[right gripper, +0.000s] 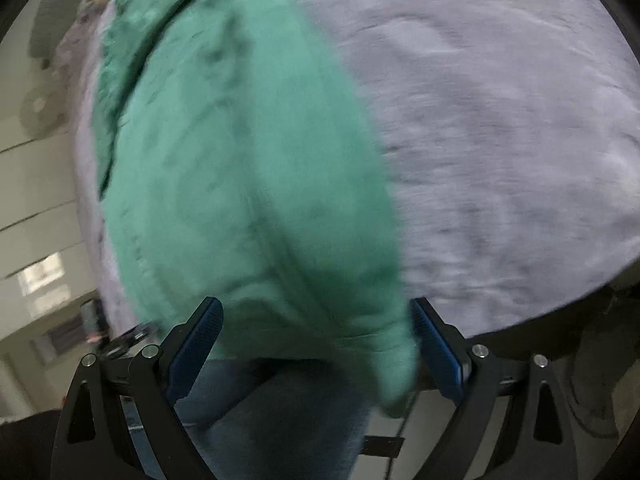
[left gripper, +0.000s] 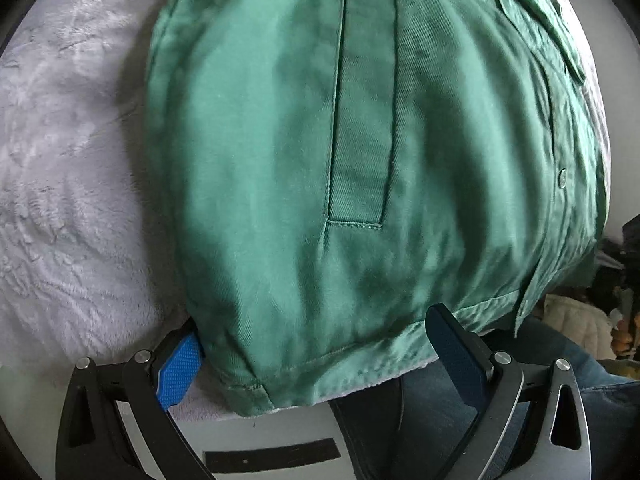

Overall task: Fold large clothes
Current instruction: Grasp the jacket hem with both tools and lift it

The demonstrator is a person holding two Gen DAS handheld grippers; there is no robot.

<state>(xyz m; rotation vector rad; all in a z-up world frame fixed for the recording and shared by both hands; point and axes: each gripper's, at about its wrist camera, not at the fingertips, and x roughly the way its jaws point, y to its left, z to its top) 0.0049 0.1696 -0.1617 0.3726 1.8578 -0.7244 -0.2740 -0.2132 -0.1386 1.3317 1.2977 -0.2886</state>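
Left gripper [left gripper: 316, 360], jaws spread wide, straddling hem of green cotton jacket [left gripper: 320, 140] on pale grey fleece blanket [left gripper: 68, 160]; right gripper [right gripper: 318, 344] likewise spread, straddling jacket corner.

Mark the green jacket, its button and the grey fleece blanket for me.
green jacket [left gripper: 260, 140]: left wrist view, on the broad front panel.
button [left gripper: 562, 178]: left wrist view, on its face near the right edge.
grey fleece blanket [left gripper: 68, 168]: left wrist view, bare patch left of the jacket.

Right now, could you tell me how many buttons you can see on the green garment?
1: a single button sits on the green garment near its right edge in the left wrist view. The right wrist view is too blurred to show any, and folds may hide others.
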